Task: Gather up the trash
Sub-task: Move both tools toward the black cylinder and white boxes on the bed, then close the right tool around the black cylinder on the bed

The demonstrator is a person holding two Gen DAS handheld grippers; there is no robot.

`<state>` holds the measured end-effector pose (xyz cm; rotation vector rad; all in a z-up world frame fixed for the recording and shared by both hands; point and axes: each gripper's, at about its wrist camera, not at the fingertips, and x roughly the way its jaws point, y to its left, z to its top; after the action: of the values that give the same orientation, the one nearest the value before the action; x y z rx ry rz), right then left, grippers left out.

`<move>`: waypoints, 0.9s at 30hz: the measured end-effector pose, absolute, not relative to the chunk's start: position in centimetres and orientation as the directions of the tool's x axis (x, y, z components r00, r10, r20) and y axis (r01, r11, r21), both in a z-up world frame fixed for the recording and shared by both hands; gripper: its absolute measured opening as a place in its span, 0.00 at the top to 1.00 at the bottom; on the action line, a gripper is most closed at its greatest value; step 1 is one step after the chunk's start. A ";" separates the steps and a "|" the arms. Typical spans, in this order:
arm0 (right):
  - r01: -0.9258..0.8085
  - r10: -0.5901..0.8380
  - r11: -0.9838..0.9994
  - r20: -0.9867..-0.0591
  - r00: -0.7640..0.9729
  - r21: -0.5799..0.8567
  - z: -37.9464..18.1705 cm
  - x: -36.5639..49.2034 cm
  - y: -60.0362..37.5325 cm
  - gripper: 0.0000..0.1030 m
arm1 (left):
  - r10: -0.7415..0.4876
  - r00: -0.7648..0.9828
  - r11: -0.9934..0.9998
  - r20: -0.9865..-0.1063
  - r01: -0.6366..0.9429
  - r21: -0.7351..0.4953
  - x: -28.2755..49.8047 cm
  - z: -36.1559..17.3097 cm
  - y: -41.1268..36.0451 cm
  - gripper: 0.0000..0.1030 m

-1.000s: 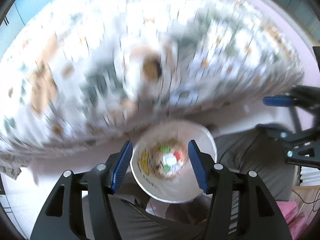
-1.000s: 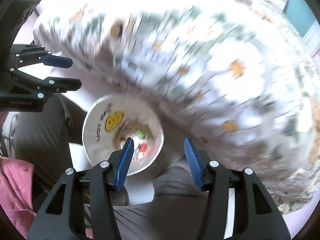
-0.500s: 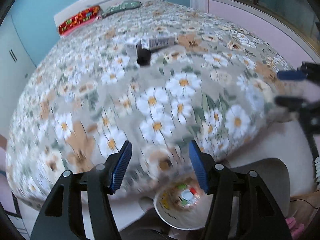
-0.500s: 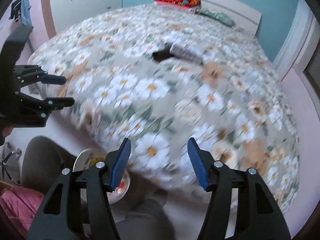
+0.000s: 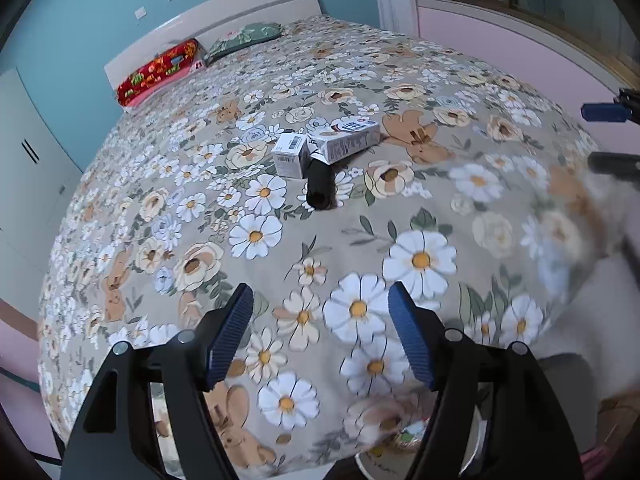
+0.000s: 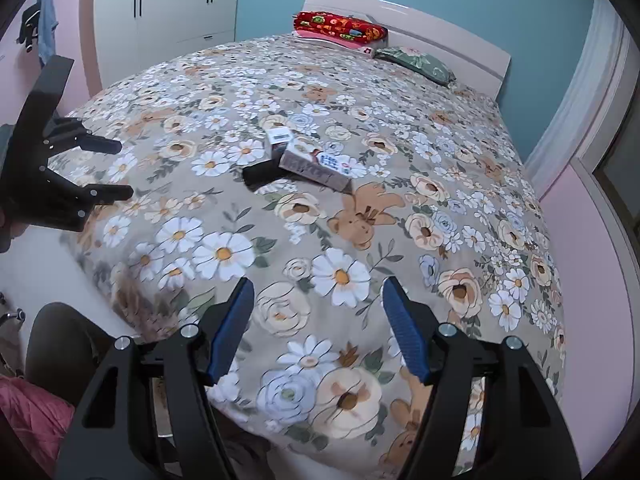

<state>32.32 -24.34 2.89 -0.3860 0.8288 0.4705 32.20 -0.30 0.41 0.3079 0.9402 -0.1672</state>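
Grippers (image 5: 320, 330) (image 6: 318, 316) agape above bedspread (image 5: 360, 240)

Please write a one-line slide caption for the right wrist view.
Open right gripper faces a floral bed holding two small boxes and a black tube.

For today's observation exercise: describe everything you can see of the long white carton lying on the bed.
The long white carton is a slim rectangular box, seemingly cardboard, with blue and red print on its top face. It lies flat on the floral bedspread mid-bed. One end rests over a black cylinder, beside a small white barcoded box. Neither gripper touches it.
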 end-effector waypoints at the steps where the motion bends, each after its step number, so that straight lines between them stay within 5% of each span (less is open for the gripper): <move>1: -0.538 0.252 0.833 -0.776 0.579 -0.131 2.8 33.2 -24.4 0.35 | -0.012 0.575 0.947 -0.818 0.269 0.175 33.0 0.2 -0.4 0.30; 27: -0.402 0.527 0.824 -0.801 0.285 0.400 -5.5 51.1 -16.1 0.35 | -0.048 0.458 0.991 -0.888 0.135 0.016 48.5 -9.5 -1.0 0.32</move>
<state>51.12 -16.14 -5.45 0.1291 1.1215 0.6235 48.53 -1.03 -9.46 0.0887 1.0899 -0.1132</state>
